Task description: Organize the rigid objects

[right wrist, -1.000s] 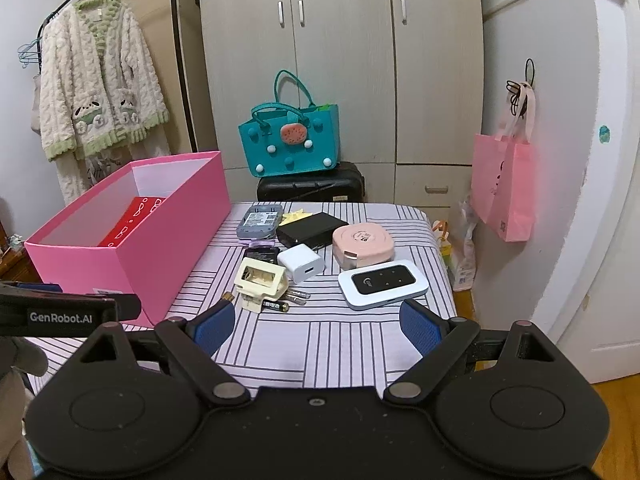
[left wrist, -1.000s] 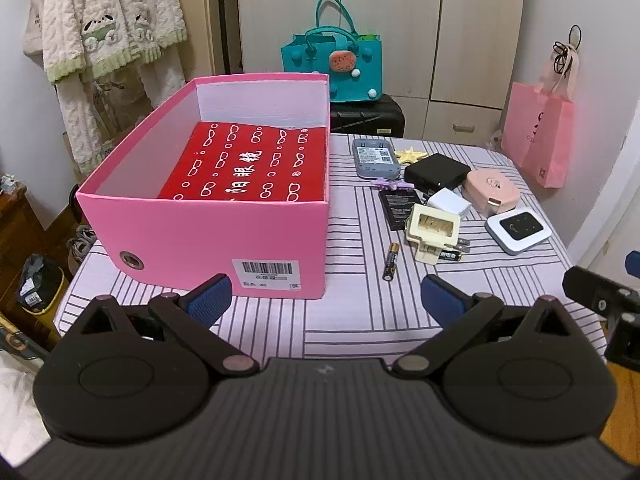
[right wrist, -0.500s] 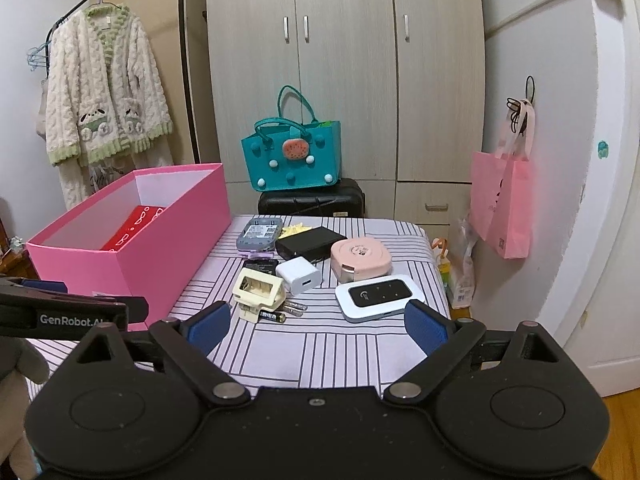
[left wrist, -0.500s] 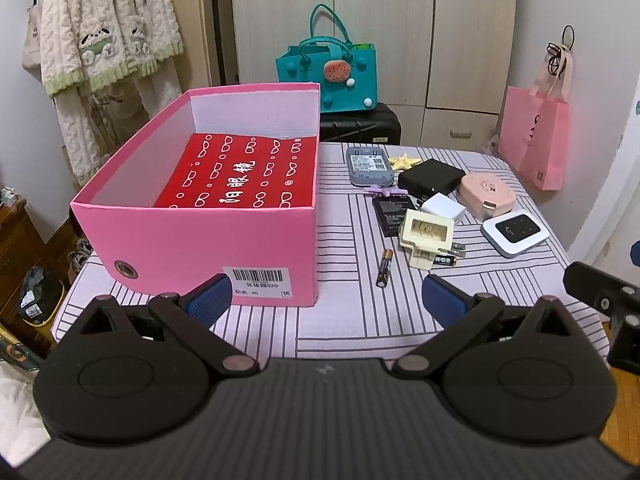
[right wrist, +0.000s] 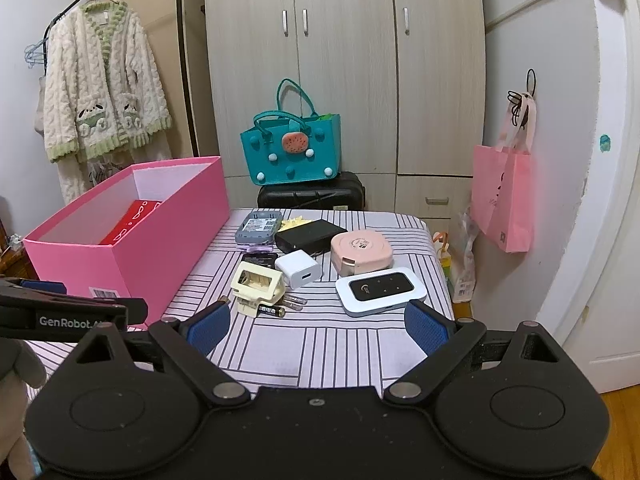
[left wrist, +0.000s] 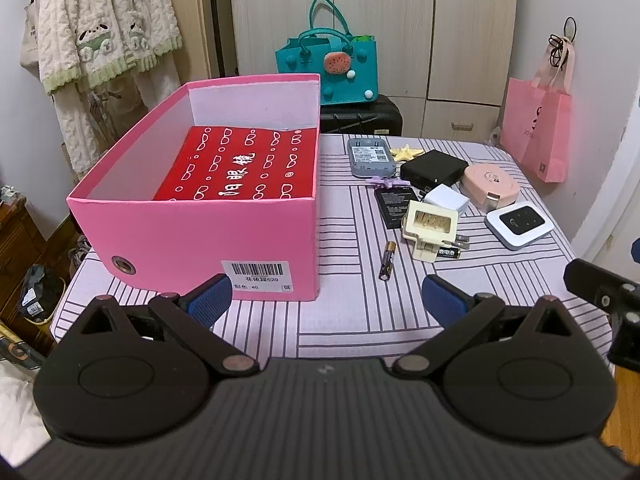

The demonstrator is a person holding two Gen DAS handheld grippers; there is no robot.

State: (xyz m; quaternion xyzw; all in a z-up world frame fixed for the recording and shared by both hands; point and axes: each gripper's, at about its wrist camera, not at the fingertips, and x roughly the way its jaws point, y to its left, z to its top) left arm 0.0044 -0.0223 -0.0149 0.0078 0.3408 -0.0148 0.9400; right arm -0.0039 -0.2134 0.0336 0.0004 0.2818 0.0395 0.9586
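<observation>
Gadgets lie in a loose cluster on the striped surface, right of the pink box, which already holds a red box. In the left wrist view the left claw hangs spread and empty over the near edge, touching nothing. Nearest it lies a loose battery, thin, round and smooth, likely to roll or slip, so it is best pinched across its middle. Just beyond sits a cream charger with a second battery touching its base; the charger looks light and stiff, and its flat sides offer the safest hold, away from the metal prongs. A black flat battery lies so low that it would probably need a grip on its long edges. In the right wrist view the right claw is likewise spread and holds nothing. Closest ahead is a white pocket router, glossy and probably slippery, best taken across its short width. Behind it stand a white plug cube, a pink round case, a black box and a grey device, all hard-shelled and seemingly light.
</observation>
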